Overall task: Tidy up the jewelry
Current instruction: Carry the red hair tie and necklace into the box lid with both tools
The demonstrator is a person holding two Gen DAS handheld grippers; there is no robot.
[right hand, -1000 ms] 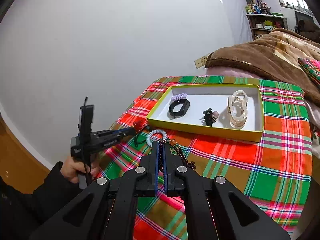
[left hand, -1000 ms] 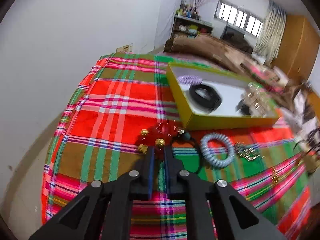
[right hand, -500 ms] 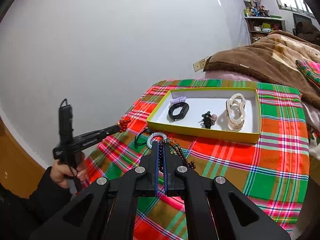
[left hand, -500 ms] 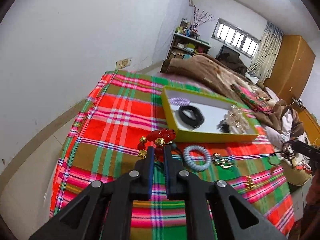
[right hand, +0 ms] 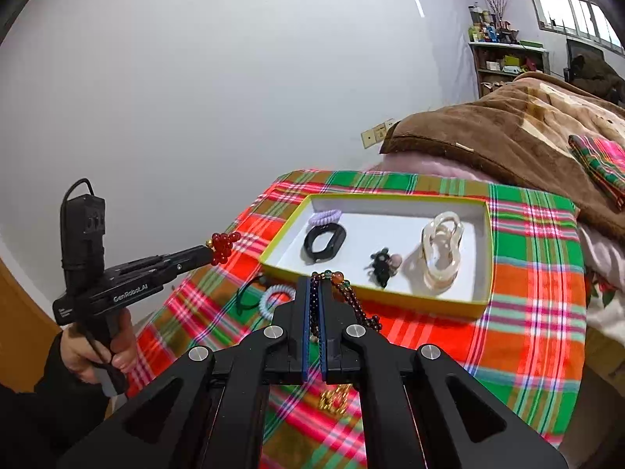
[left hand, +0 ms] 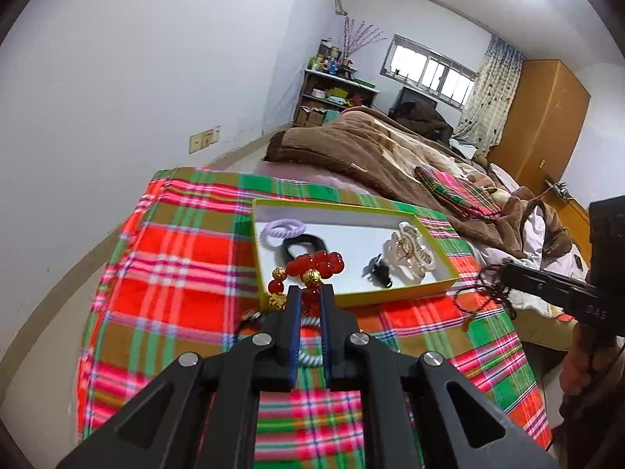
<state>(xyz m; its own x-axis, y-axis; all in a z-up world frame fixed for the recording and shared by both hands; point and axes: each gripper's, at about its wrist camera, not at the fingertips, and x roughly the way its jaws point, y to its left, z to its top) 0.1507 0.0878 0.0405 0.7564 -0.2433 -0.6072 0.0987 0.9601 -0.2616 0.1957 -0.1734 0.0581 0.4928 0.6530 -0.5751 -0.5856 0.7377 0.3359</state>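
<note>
Holding a bracelet of round red beads with gold spacers [left hand: 308, 269] between nearly closed jaws, the left gripper [left hand: 310, 293] hangs in the air near the left short edge of the shallow yellow-rimmed box with a white floor [right hand: 482, 305]. The right gripper [right hand: 315, 283] is clamped tight on a string of small dark purple beads with a few amber and green ones [right hand: 353, 301], which trails down just in front of the box's near wall.

Inside the box lie a lilac coil hair tie [right hand: 324, 217], a black oval band [right hand: 325, 240], a small black charm [right hand: 381, 264] and a clear cream chain-link hair claw [right hand: 441, 252]. A pale blue coil tie [right hand: 273, 299] lies on the red-and-green plaid cloth [right hand: 543, 273] to the left.

To place the red bracelet well, the left gripper should probably carry it right, past the rim and over bare white floor between the black band and the charm, then lower before letting go so the beads do not catch on the wall.

Compared with a second ago, the left gripper has lifted the red bracelet off the cloth and swung it toward the box, while the right gripper's grasp is unchanged.
</note>
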